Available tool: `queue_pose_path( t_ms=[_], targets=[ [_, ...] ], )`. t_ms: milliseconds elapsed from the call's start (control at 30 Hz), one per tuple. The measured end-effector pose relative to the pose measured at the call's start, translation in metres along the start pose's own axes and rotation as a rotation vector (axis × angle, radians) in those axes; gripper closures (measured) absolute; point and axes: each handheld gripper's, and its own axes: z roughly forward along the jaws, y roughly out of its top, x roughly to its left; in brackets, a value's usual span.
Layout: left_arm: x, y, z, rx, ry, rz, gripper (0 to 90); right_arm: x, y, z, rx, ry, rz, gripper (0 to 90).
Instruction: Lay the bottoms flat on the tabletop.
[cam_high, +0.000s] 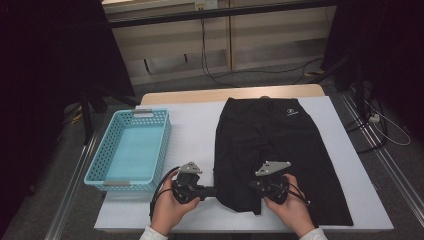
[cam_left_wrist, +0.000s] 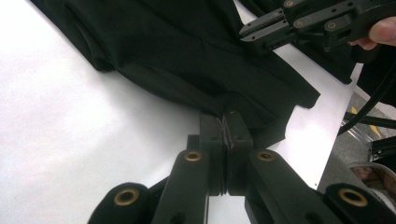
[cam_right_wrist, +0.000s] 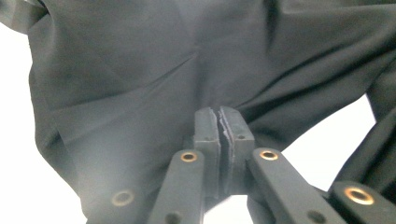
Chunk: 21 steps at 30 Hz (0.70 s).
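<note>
1. Black shorts (cam_high: 272, 145) lie flat on the white table (cam_high: 195, 125), waistband at the far edge, just right of a blue basket (cam_high: 131, 150).
2. A small white logo (cam_high: 292, 113) marks the waistband; its lettering is too small to read.
3. Left gripper (cam_left_wrist: 226, 122) pinches the near leg hem.
4. Right gripper (cam_right_wrist: 219, 116) clamps the same leg's fabric.

Left gripper (cam_high: 212, 191) low, fingers (cam_left_wrist: 212, 140) pressed together, right gripper (cam_high: 254, 186) beside it, fingers (cam_right_wrist: 208, 135) likewise closed
</note>
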Motion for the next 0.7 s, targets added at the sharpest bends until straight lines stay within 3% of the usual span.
queue_pose_path(
  t_ms=[67,267,533,600,700],
  targets=[
    [0.000,0.000,0.000,-0.001,0.002,0.000,88.8,-0.002,0.001,-0.003,0.000,-0.018,-0.003,88.7],
    [0.000,-0.001,0.000,0.002,0.005,0.008,88.3,-0.018,0.001,-0.025,-0.087,0.001,0.070,88.6],
    [-0.001,-0.002,0.007,0.024,0.005,0.019,84.3,-0.045,-0.011,-0.037,-0.099,-0.027,0.162,88.4],
    [-0.001,-0.002,0.007,0.014,0.010,0.017,80.8,-0.047,-0.013,-0.038,-0.101,-0.024,0.174,88.4],
    [0.003,-0.002,0.007,-0.008,0.017,-0.003,67.6,-0.047,-0.014,-0.037,-0.097,-0.022,0.177,88.0]
  ],
)
